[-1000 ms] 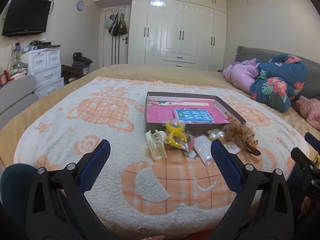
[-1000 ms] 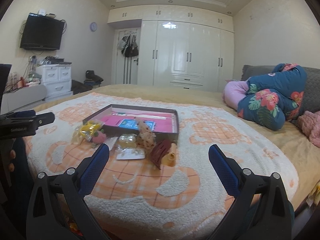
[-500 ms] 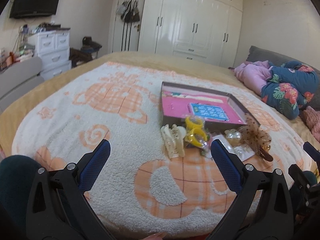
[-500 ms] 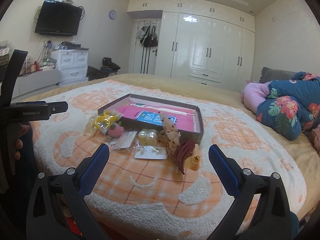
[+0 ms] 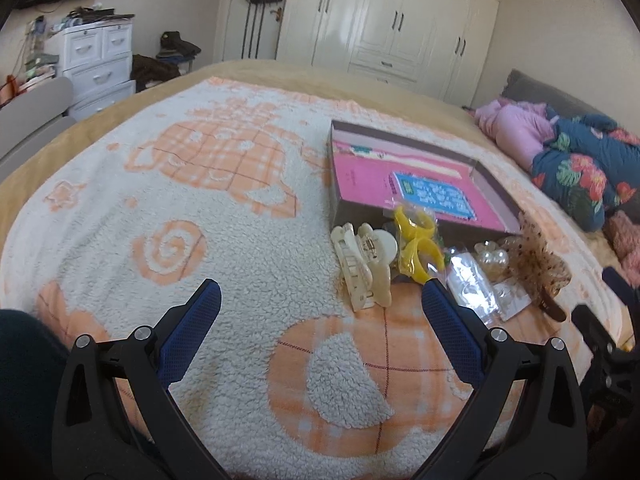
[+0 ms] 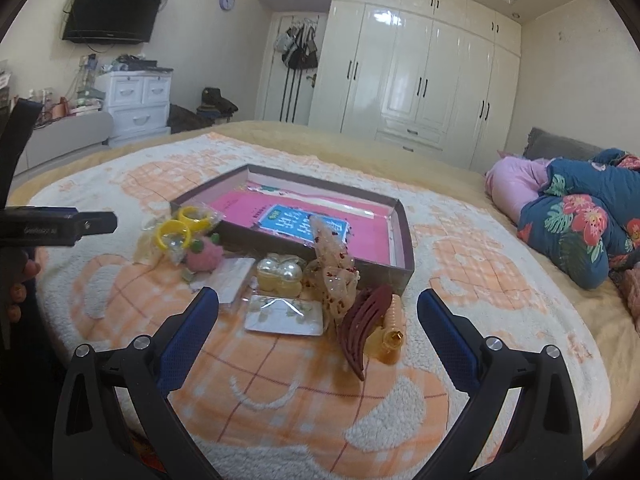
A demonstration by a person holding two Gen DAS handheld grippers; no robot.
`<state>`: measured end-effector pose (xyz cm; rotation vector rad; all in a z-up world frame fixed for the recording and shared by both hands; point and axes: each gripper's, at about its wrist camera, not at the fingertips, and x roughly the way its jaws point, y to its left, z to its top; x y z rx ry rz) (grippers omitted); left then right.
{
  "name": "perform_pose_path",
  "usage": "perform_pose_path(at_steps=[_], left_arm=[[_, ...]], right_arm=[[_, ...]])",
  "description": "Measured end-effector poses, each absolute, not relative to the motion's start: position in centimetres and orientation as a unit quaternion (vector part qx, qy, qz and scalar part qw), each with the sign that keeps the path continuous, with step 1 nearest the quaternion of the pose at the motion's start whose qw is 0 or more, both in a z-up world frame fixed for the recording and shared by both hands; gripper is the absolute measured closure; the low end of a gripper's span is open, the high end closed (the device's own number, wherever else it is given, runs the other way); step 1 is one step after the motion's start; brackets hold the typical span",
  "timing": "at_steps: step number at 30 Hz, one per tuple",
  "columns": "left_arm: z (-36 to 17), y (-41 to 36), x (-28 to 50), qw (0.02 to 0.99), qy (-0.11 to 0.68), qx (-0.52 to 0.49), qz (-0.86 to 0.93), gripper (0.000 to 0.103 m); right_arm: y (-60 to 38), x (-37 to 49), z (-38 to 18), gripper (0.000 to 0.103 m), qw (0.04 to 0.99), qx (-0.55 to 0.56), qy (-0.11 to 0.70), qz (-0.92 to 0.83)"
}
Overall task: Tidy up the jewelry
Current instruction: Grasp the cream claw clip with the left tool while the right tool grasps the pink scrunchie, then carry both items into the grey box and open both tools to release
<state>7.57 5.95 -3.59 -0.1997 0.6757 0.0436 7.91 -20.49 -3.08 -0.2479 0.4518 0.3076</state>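
Note:
A shallow open box [image 5: 486,178] with a pink lining lies on the bed; it also shows in the right wrist view [image 6: 402,248]. Hair accessories are piled at its near side: a cream claw clip [image 5: 362,266], yellow bangles in a bag [image 5: 416,242], a pearl clip [image 6: 279,274], a dotted brown bow [image 5: 538,262], a maroon claw clip [image 6: 362,330] and flat packets [image 6: 284,315]. My left gripper [image 5: 320,308] is open and empty, just short of the cream clip. My right gripper [image 6: 318,312] is open and empty, near the packets and maroon clip.
The bed is covered by a white and orange fleece blanket [image 5: 200,216]. A folded floral quilt [image 6: 580,224] lies at the right. White drawers [image 5: 100,64] and wardrobes [image 6: 420,76] stand beyond the bed. The other gripper shows at the left edge of the right wrist view [image 6: 56,226].
Both grippers have moved forward toward the pile of accessories and tilted down, so the items appear larger and nearer. Both stay open and empty.

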Motion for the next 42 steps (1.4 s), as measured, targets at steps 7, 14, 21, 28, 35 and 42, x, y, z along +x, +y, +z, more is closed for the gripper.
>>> perform_pose_path(at_steps=[7, 14, 21, 28, 35, 42], left_arm=[[-4.6, 5.3, 9.3, 0.93, 0.359, -0.079, 0.011, 0.011], [-5.6, 4.5, 11.0, 0.923, 0.382, -0.056, 0.002, 0.016], [-6.4, 4.1, 12.3, 0.917, 0.397, -0.041, 0.0, 0.037], [-5.9, 5.0, 12.8, 0.92, 0.389, -0.055, -0.001, 0.052], [-5.6, 5.7, 13.5, 0.92, 0.386, -0.073, -0.014, 0.065], [-5.5, 5.5, 13.7, 0.918, 0.384, -0.085, -0.048, 0.086]], right_arm=[[-20.3, 11.0, -3.5, 0.006, 0.951, -0.127, 0.246, 0.14], [-20.1, 13.1, -3.3, 0.007, 0.949, -0.123, 0.252, 0.146], [-20.0, 15.0, -3.5, 0.018, 0.944, -0.115, 0.27, 0.154], [-19.5, 16.4, -3.9, 0.038, 0.935, -0.111, 0.289, 0.172], [-19.1, 17.0, -4.3, 0.079, 0.929, -0.108, 0.302, 0.187], [-20.1, 16.5, -3.6, 0.094, 0.931, -0.081, 0.292, 0.203]])
